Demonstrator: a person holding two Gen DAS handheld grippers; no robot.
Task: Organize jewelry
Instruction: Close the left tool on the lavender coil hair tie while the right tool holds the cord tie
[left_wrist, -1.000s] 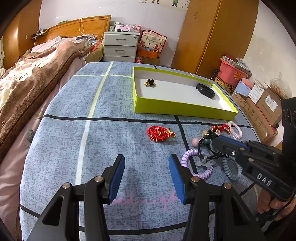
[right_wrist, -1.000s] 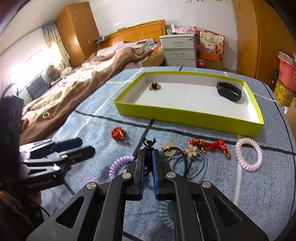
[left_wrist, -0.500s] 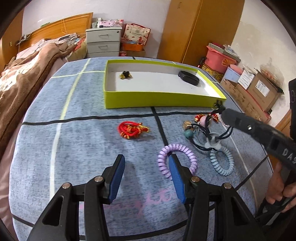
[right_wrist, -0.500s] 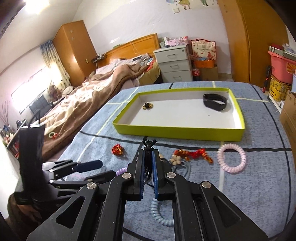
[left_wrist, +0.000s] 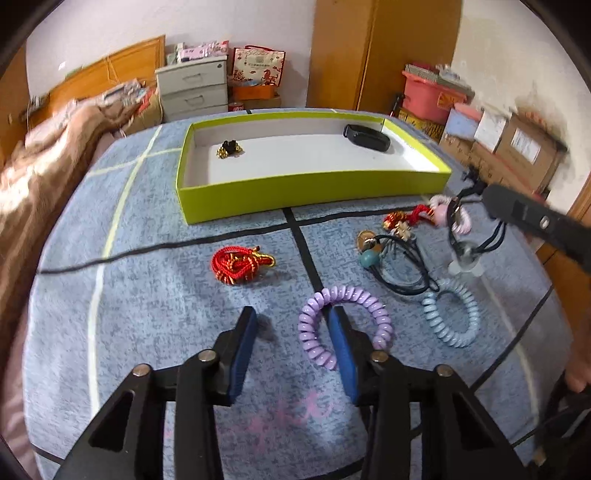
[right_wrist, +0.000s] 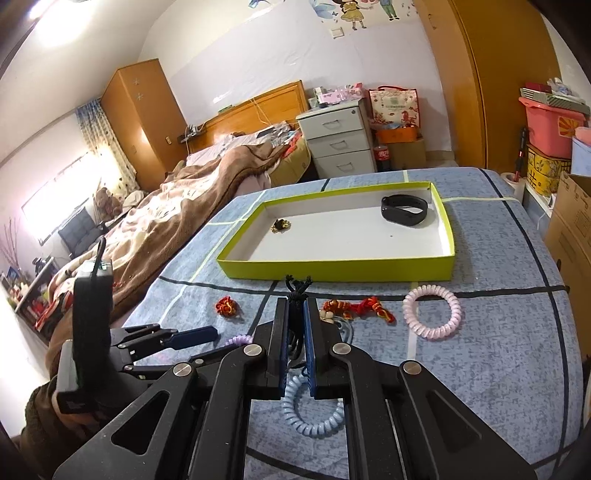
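Left wrist view: the left tool (left_wrist: 291, 332), jaws narrowing but not yet gripping, is straddling one side of the purple spiral hair tie (left_wrist: 345, 325) lying on the worktop (left_wrist: 155, 302). Light, springy and compressible, it is probably best pinched across that coil. The right tool (right_wrist: 295, 332) is clamping a black cord (right_wrist: 297, 291).

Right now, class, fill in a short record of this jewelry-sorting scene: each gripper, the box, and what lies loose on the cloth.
left gripper: jaws have just been closing, one finger inside the purple coil band, pads not yet pressing it
right gripper: shut on black cord, lifted off the cloth
green box: holds black wristband and a small black-and-gold piece
loose on cloth: red cord bundle, blue coil band, pink coil band
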